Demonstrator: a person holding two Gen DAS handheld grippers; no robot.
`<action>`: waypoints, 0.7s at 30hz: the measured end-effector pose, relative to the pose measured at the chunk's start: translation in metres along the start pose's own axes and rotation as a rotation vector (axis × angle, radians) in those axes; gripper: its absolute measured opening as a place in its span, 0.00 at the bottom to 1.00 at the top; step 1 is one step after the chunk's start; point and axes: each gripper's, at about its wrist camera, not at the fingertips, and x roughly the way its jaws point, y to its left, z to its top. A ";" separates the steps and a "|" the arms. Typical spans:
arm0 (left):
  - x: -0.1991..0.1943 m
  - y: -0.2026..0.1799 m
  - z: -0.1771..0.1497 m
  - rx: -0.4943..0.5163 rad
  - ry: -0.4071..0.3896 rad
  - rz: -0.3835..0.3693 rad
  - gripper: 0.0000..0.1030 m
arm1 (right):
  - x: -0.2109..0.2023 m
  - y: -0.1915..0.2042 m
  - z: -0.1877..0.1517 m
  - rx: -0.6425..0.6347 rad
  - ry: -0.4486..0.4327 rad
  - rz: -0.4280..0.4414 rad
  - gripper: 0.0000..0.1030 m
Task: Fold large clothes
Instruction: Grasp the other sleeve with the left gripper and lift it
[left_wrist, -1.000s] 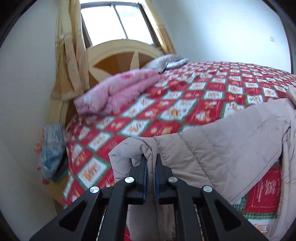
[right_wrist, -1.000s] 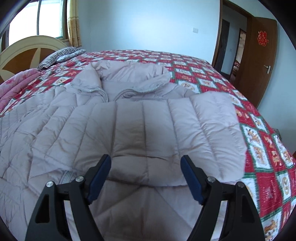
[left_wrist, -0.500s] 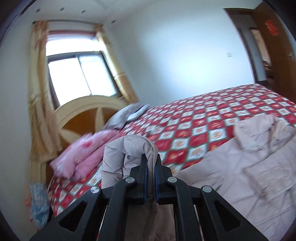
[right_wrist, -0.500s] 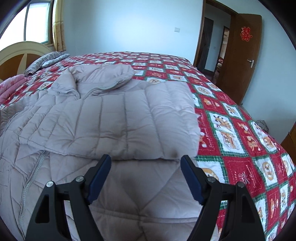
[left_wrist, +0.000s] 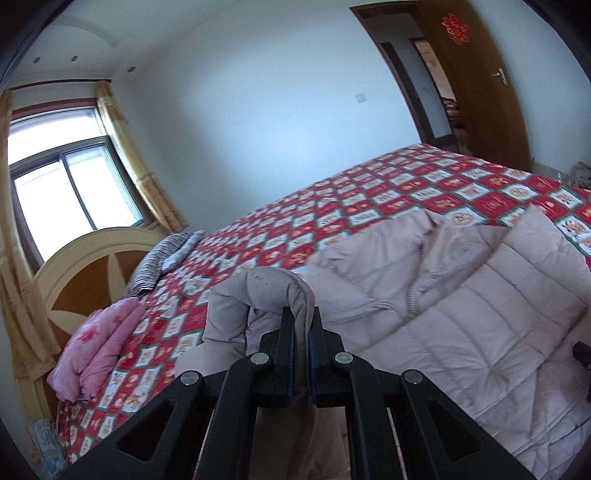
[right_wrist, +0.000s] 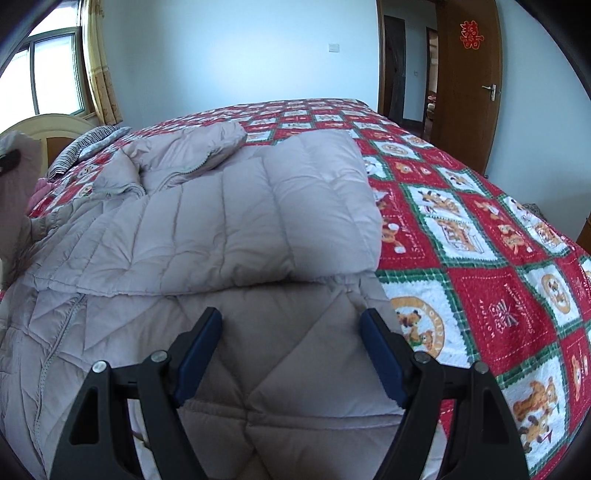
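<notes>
the left gripper (left_wrist: 302, 325) is clamped on a sleeve (left_wrist: 258, 295) of the padded coat (right_wrist: 229, 229) spread on the bed (right_wrist: 480, 229), mid-fold, which i'd guess next needs laying across the body, while the right gripper (right_wrist: 291, 339) hovers with jaws apart.

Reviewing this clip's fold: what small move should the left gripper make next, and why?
Probably carry the pinched sleeve across and lay it on the beige quilted down jacket. The left gripper is shut on a raised fold of it, while the other sleeve already lies folded over the body and the right gripper hangs open.
</notes>
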 end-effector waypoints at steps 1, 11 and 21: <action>0.001 -0.009 -0.001 0.007 0.003 -0.012 0.05 | 0.001 0.000 -0.001 -0.002 0.000 -0.002 0.78; 0.004 -0.057 -0.006 0.054 -0.050 -0.012 0.95 | 0.003 0.003 -0.004 -0.027 0.002 -0.024 0.81; 0.022 0.035 -0.066 -0.002 0.027 0.150 0.95 | -0.005 -0.005 0.005 0.035 0.021 0.045 0.82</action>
